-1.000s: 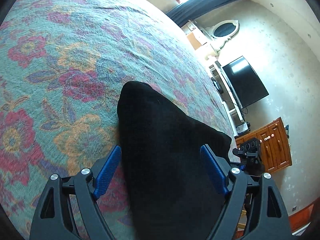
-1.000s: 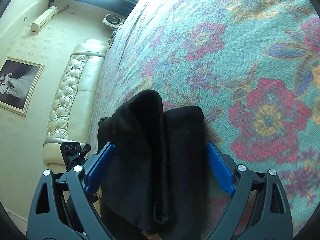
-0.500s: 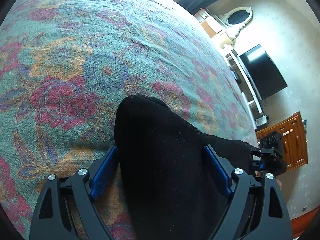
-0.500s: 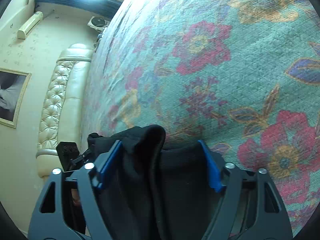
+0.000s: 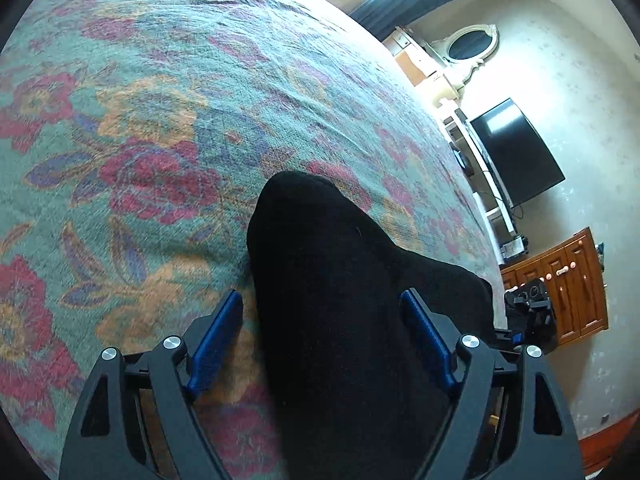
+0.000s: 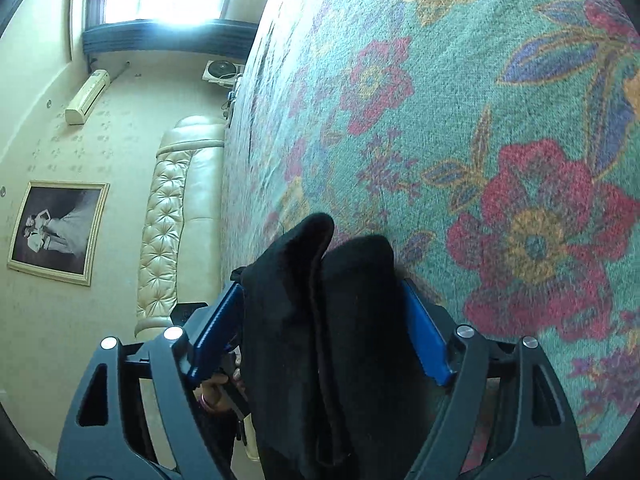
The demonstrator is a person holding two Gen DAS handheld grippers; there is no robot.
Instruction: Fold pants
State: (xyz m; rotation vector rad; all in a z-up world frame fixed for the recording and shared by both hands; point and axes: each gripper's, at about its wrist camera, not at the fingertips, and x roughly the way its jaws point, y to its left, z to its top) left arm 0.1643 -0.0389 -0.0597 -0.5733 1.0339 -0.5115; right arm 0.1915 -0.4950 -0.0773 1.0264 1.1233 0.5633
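Across the floral bedspread [image 5: 152, 128], the black pants [image 5: 340, 300] sit between my left hand-held gripper [image 5: 322, 344], closing but not pinching. My right hand-held gripper [image 6: 320, 332] is opening around their bunched layers; they could slump unfolded.

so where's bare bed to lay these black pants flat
Bare floral bedspread lies ahead of the bunched black pants and to their left in the left wrist view, and to their right in the right wrist view. It is crowded only at the near edge, where the pants sit between both grippers' jaws.
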